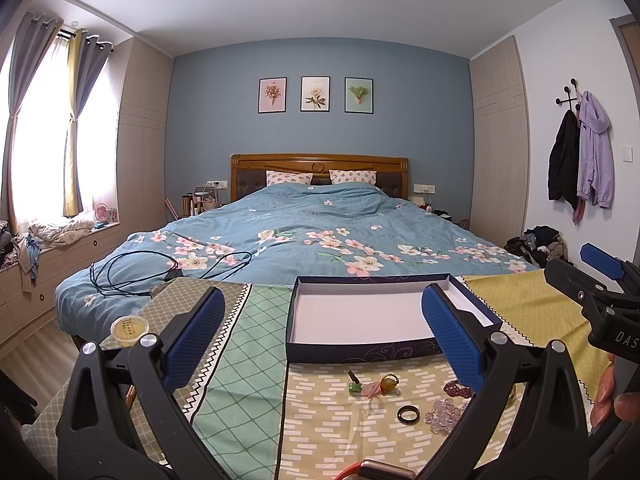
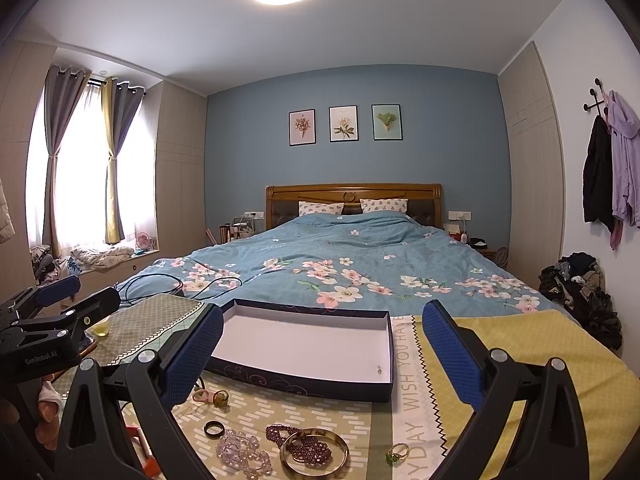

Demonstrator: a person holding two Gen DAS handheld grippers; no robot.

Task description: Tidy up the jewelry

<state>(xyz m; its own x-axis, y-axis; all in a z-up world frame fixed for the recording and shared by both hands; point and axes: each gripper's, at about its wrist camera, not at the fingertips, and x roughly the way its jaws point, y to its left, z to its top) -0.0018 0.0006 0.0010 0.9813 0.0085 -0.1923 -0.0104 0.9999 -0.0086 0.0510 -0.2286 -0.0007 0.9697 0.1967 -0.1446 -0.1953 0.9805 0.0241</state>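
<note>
A shallow dark-blue box (image 1: 360, 354) (image 2: 296, 380) with a white inside lies open on the patterned cloth. A tiny piece (image 2: 379, 369) rests in its near right corner. In front of the box lie a black ring (image 1: 409, 414) (image 2: 213, 429), clear beads (image 1: 444, 416) (image 2: 240, 452), a purple bead bracelet (image 1: 458, 389) (image 2: 280, 434), an amber ring (image 1: 389, 384) (image 2: 220, 398), a green pendant (image 1: 354, 387), a translucent bangle (image 2: 342, 454) and a green-stone ring (image 2: 397, 452). My left gripper (image 1: 324, 336) (image 2: 80, 296) and right gripper (image 2: 324, 356) (image 1: 584, 270) both hover open and empty, short of the box.
The cloth covers the foot of a large bed with a blue floral duvet (image 1: 320, 232). A small yellow sealed cup (image 1: 129, 330) stands at the left, and black cables (image 1: 160, 268) lie beyond it. An orange-strapped device (image 1: 372, 470) sits at the near edge. A person's fingers (image 1: 606, 392) hold the right tool.
</note>
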